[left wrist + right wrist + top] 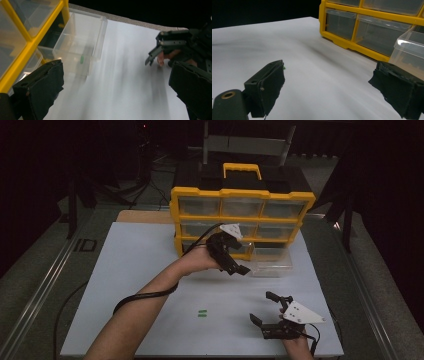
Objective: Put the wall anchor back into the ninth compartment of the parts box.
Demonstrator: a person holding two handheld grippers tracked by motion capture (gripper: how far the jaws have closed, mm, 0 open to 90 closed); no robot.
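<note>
Spreading wide, the jaws of the left gripper [239, 266] hold nothing and hang over the white sheet [150, 270] just in front of the yellow organizer [243, 197]; its own view shows both black, rough-edged pads far apart with only bare paper between them. The right gripper [267, 307] sits near the front edge of the sheet, well apart from the left one, its jaws likewise gaping and empty, a grey three-cornered plate [302, 312] on top. A clear plastic drawer [272, 262] stands pulled out of the bottom row of the organizer at its right end, resting on the sheet just beside the left gripper; in the left gripper view a small green piece [81, 59] seems to lie inside that drawer [82, 42], though blur makes this unsure. The other drawers are shut, translucent, framed in glossy yellow bars, and their contents cannot be made out. The organizer has a black top with a yellow carry handle [242, 169]. Two small green pieces [202, 313] lie on the sheet between the forearms, touching neither tool. The sheet is smooth and matte, lying on a grey table [45, 270].
</note>
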